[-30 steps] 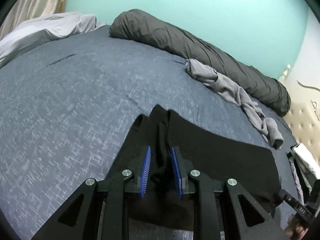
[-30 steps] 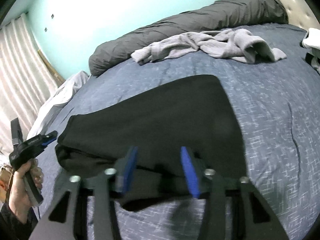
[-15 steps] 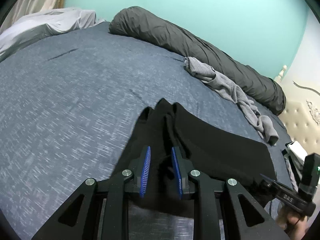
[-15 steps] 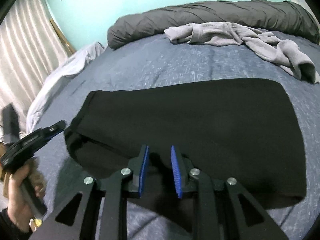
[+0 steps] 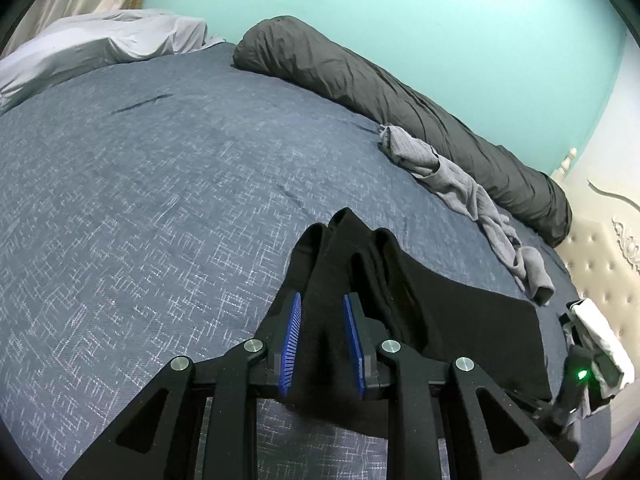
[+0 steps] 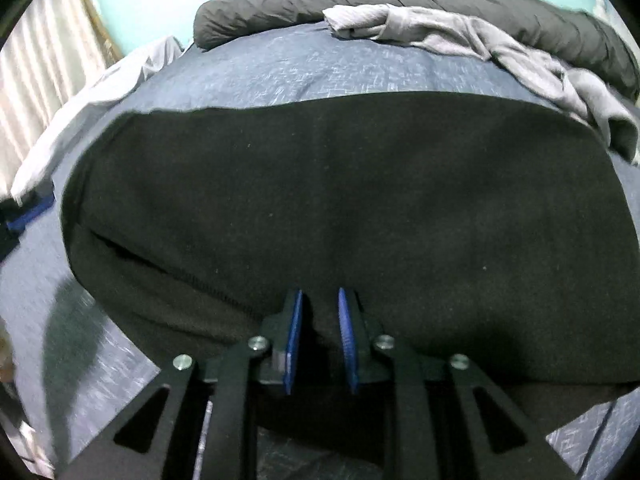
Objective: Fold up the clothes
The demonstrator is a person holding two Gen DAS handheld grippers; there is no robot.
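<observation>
Garment (image 6: 360,200) edge apparently pinched between both tools' pads.

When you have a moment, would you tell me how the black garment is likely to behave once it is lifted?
Probably floppy: the black garment bunches into soft ridges at the left claw. It likely sags between grips, lying limp across the blue bedspread. Its matte, fleecy surface suggests it won't slip easily.

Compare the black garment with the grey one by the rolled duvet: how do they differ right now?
The black garment lies flat and folded, near the camera; the grey garment is crumpled, strung out along the dark duvet. Both grippers are at the black one; nothing touches the grey. Both rest on the blue bedspread.
</observation>
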